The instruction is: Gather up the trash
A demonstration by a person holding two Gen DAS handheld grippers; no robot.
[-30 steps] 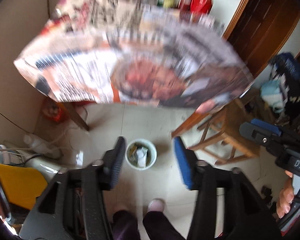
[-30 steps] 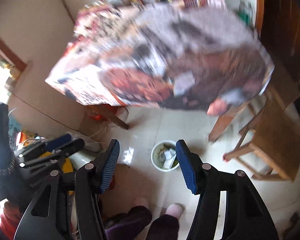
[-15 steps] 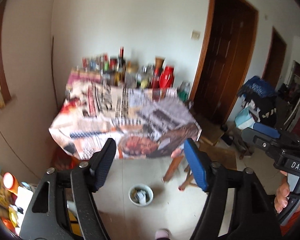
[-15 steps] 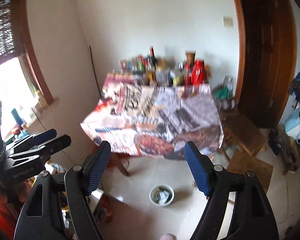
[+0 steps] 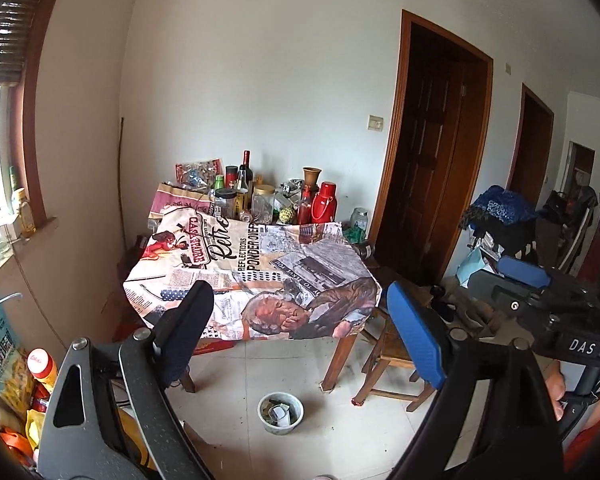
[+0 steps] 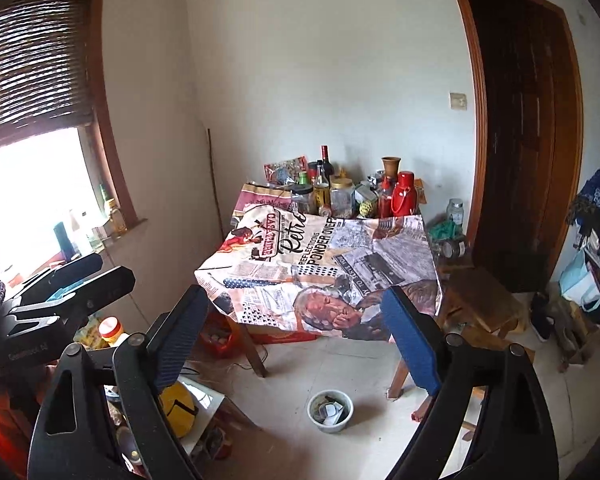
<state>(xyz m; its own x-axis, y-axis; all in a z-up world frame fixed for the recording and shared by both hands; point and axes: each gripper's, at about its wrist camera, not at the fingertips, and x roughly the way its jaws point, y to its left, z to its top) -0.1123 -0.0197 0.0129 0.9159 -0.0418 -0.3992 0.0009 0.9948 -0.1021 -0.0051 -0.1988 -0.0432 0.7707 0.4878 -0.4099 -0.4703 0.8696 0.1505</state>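
A small pale bin (image 5: 281,414) with paper scraps in it stands on the tiled floor in front of the table (image 5: 260,264); the right wrist view shows the same bin (image 6: 330,410). My left gripper (image 5: 296,308) is held high and well back from the bin, its jaws opening with nothing between them. My right gripper (image 6: 294,304) is beside it at the same height, jaws opening too and holding nothing. Each gripper shows at the edge of the other's view: the right gripper (image 5: 520,276) and the left gripper (image 6: 80,276).
The table (image 6: 320,264) carries a newspaper-print cloth, with bottles and jars (image 5: 260,200) crowded along its far edge. A wooden stool (image 5: 392,360) stands by its right leg. Dark wooden doors (image 5: 432,168) are at the right, bags and clutter (image 5: 8,360) low on the left under a window.
Both views have risen and drawn back from the bin, which now looks small and low. The jaws of both grippers have spread wider. The whole table has come into sight.
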